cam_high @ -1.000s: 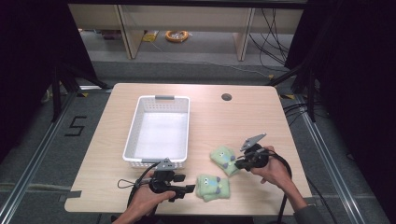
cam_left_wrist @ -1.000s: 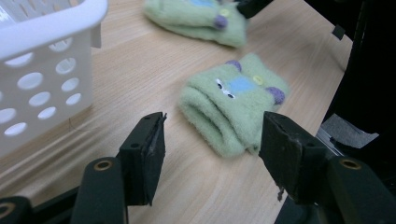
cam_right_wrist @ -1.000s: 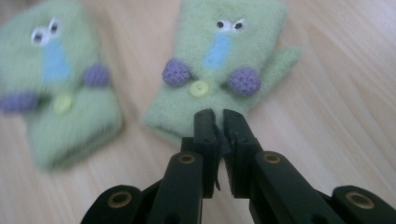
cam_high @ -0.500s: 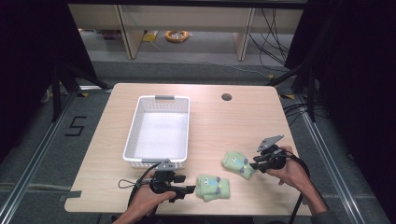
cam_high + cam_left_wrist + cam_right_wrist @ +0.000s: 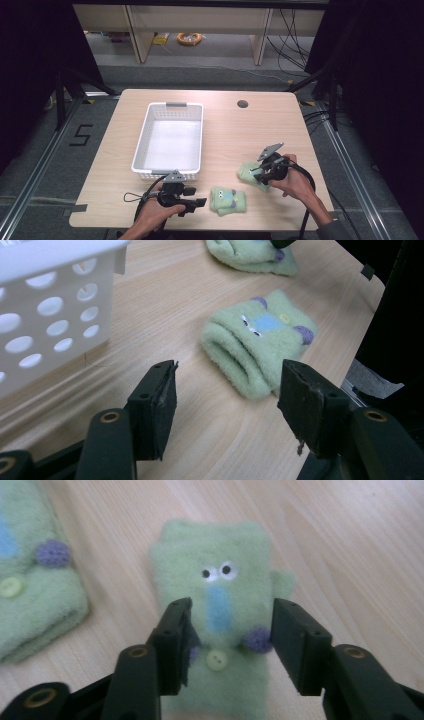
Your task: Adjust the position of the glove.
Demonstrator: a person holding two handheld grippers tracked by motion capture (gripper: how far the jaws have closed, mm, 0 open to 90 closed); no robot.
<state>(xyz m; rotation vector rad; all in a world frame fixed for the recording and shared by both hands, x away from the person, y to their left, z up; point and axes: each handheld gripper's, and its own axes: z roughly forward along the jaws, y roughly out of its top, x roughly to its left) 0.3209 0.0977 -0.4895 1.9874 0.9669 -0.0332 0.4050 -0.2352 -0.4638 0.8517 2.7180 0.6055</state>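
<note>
1. Right gripper: fingers have just been opening, now half spread above the far green sock, which lies flat on the bench, unpressed.
2. Left gripper: fingers parted, empty, near sock just ahead.
3. White basket: beside left gripper.

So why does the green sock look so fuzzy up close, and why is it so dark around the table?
In the right gripper view the sock sits very near the lens, so it looks soft and blurry. In the left gripper view the other sock looks sharper. In the high view light falls on the table, while the sides of the room stay black.
</note>
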